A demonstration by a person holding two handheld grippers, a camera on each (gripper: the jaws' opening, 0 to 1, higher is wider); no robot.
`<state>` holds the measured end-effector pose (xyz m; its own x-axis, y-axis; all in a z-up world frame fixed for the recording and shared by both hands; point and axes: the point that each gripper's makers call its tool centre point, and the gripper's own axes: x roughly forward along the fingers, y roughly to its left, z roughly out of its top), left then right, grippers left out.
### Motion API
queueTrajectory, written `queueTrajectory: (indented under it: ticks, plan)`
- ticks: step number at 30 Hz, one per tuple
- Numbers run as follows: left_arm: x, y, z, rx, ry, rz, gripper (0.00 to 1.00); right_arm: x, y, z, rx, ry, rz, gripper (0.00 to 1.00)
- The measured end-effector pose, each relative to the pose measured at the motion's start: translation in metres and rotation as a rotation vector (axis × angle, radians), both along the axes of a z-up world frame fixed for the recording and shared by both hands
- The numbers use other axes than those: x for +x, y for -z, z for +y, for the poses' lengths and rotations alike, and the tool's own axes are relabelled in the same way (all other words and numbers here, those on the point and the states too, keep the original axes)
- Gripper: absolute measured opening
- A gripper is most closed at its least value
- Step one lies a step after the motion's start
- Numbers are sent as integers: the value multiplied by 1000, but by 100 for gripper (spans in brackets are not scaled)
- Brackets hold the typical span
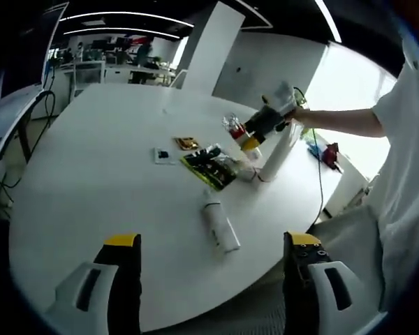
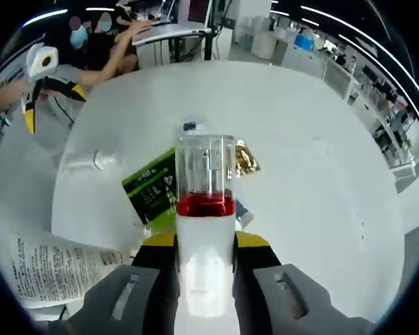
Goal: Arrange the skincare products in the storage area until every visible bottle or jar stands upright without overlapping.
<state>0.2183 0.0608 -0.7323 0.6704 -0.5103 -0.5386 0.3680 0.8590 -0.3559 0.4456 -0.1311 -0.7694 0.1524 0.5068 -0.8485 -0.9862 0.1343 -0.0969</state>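
Currently, the right gripper (image 2: 204,252) is clenched on a tall bottle (image 2: 205,209) with a clear cap and a red band, its jaws pressing the white body on either side; the bottle stands along the jaw axis, presumably so that it can be set down upright on the round white table (image 1: 112,181). The left gripper (image 1: 213,246) is released, jaws spread wide with nothing between them, held back near the table edge, probably in readiness for the white tube (image 1: 219,225) lying on its side ahead of it. The left gripper view adds the wider layout: the right gripper (image 1: 251,137) with its bottle beside a tall white bottle (image 1: 278,153) that stands upright, a green packet (image 1: 211,166) flat nearby, a small gold sachet (image 1: 187,144) and a white card (image 1: 163,155). The right gripper view supplies the grip itself, a printed leaflet (image 2: 49,265) at lower left, the green packet (image 2: 151,190) behind the held bottle, and the left gripper (image 2: 42,82) far off.
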Motion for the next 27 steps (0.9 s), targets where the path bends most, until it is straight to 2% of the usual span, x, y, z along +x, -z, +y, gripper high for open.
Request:
queueTrajectory:
  ticks: [4, 6, 18, 20, 23, 27]
  plan:
    - [10, -11, -9, -33, 7, -30, 77, 2, -8, -11, 17, 40, -8, 27]
    - [12, -14, -18, -29, 39, -43, 78, 2, -12, -18, 23, 57, -17, 27]
    - [12, -27, -39, -23, 114, -61, 80, 2, -36, -49, 67, 148, -55, 27]
    - [11, -30, -43, -26, 137, -80, 81, 2, -39, -54, 74, 164, -61, 27]
    - [14, -41, -49, -18, 160, -149, 83, -5, -46, -59, 95, 189, -68, 27]
    - [17, -46, -48, -30, 161, -174, 86, -8, -58, -71, 118, 232, -87, 27]
